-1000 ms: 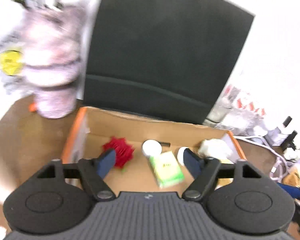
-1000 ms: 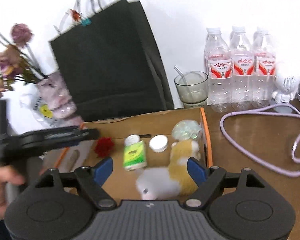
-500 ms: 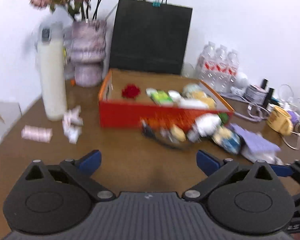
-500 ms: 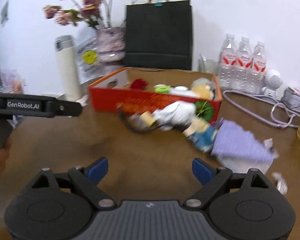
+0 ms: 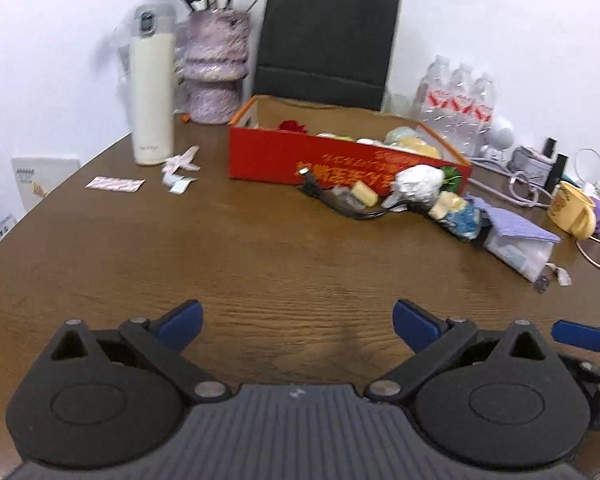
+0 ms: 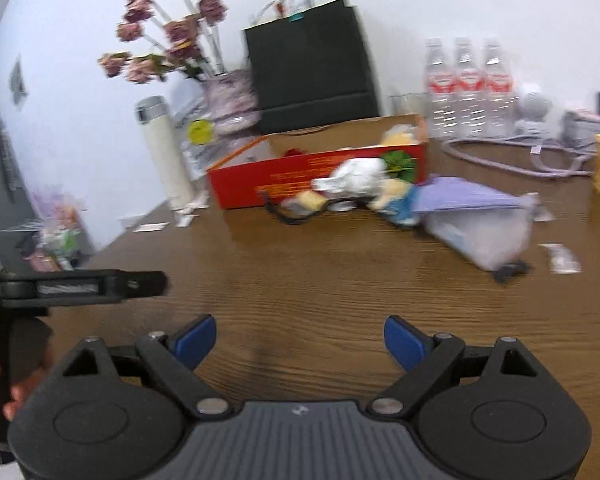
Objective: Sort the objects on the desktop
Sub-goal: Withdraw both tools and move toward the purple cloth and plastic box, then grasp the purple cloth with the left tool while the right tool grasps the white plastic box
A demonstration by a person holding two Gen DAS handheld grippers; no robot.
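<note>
While both tools hang over bare wood at the near edge of the brown desk [image 5: 260,248], each stands spread wide with nothing between its blue pads: the left tool [image 5: 298,322] and, beside it, the right tool [image 6: 299,340].

Going left to right in the left wrist view, a pink-printed sachet [image 5: 115,184] lies flat near the desk's left edge. Behind it a tall cream thermos flask [image 5: 153,92] stands upright, with small crumpled paper scraps [image 5: 180,164] just beside its foot. Next is a mottled purple vase [image 5: 216,66] of dried flowers, then a black paper bag [image 5: 328,40] upright against the wall.

In front of the bag sits the open red cardboard box [image 5: 268,156], already carrying a red flower [image 5: 293,125] and a yellow-white plush toy [image 5: 410,140], among other small items. Against the box's front wall lies an unsorted heap: a black cable [image 5: 332,200], a white crumpled bag [image 5: 418,182], a blue-and-yellow wrapped item [image 5: 458,216], and a clear pouch with a lilac cover [image 5: 516,240]. Behind the box's right end stand three water bottles [image 5: 456,100]; far right rests a yellow mug [image 5: 574,216].

In the right wrist view, a hand [image 6: 4,384] grips the left tool's handle.
</note>
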